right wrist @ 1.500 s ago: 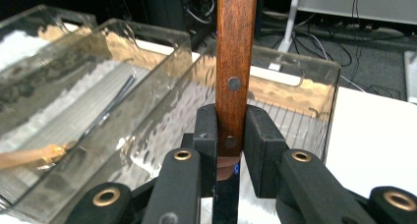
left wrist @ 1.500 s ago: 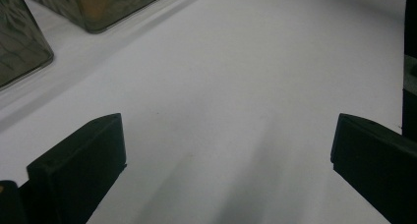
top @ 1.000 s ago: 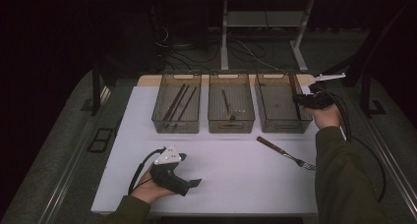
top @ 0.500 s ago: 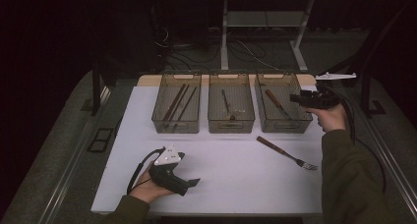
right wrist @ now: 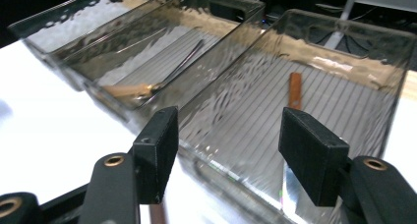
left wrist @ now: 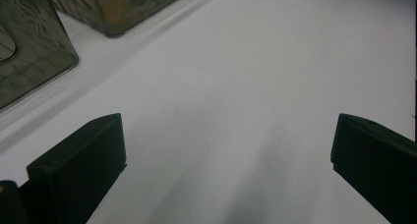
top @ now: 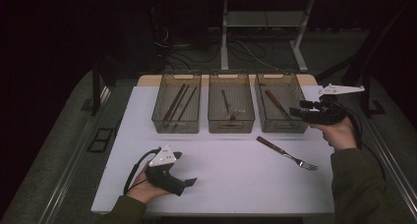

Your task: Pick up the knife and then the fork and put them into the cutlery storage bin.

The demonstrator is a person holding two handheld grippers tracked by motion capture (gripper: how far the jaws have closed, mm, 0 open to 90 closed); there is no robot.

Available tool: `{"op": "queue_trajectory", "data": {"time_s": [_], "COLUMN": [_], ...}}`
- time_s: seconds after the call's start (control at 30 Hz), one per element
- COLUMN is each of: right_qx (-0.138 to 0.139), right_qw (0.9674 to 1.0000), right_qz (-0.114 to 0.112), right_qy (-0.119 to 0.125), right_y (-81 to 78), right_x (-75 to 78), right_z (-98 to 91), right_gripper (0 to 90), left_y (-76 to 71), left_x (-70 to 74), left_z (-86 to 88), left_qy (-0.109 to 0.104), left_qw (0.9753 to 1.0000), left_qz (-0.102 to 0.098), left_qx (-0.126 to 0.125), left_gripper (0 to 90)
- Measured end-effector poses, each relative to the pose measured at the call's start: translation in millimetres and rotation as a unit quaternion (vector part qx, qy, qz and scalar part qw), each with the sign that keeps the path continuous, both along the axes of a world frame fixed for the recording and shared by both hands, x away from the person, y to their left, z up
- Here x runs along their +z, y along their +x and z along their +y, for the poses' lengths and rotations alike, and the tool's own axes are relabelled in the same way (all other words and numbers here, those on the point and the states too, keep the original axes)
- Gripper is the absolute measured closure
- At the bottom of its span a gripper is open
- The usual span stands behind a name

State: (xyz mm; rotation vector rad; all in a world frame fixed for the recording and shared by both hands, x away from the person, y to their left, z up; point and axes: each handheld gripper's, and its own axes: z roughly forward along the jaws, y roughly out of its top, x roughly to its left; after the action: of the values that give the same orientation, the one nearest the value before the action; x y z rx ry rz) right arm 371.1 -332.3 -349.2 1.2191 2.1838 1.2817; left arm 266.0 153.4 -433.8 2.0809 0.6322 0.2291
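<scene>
The high view showed the fork [top: 288, 155] lying on the bench [top: 226, 184]. The right gripper [right wrist: 223, 150], fingers just opening and empty, faced a knife [right wrist: 295, 89] in the right bin [right wrist: 344, 42]. The left gripper [left wrist: 223, 155] rested wide open, empty.

In the right gripper view, the wooden-handled utensil [right wrist: 294, 90] in the right bin [right wrist: 344, 37] shows its handle end; the rest vanishes behind the rippled wall. In the left gripper view, the picture's edge cuts off two bins [left wrist: 34, 52] at top left, contents unreadable.
</scene>
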Motion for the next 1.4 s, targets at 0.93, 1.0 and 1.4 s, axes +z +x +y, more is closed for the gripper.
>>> {"op": "queue_trajectory", "data": {"time_s": [0.93, 1.0, 1.4], "right_qx": [0.114, 0.12, 0.137], "right_qw": [0.979, 0.9772, 0.9724], "right_qz": [0.095, 0.104, 0.115], "right_qy": [-0.14, -0.141, -0.15], "right_y": [-32.1, -31.6, -28.3], "right_x": [-73.5, -76.1, -83.3], "right_z": [34.5, 34.0, 34.2], "right_gripper": [60.0, 62.5, 71.3], "left_y": [-1.5, -1.4, -1.7], "left_x": [-0.1, -0.1, -0.4], "left_z": [-1.2, -1.2, -1.8], "left_qy": [0.002, 0.001, 0.002], "left_qw": [1.0, 1.0, 1.0], "left_qz": [0.003, 0.004, 0.005], "left_qx": [0.003, 0.003, 0.002], "left_gripper": [0.0, 0.0, 0.0]}}
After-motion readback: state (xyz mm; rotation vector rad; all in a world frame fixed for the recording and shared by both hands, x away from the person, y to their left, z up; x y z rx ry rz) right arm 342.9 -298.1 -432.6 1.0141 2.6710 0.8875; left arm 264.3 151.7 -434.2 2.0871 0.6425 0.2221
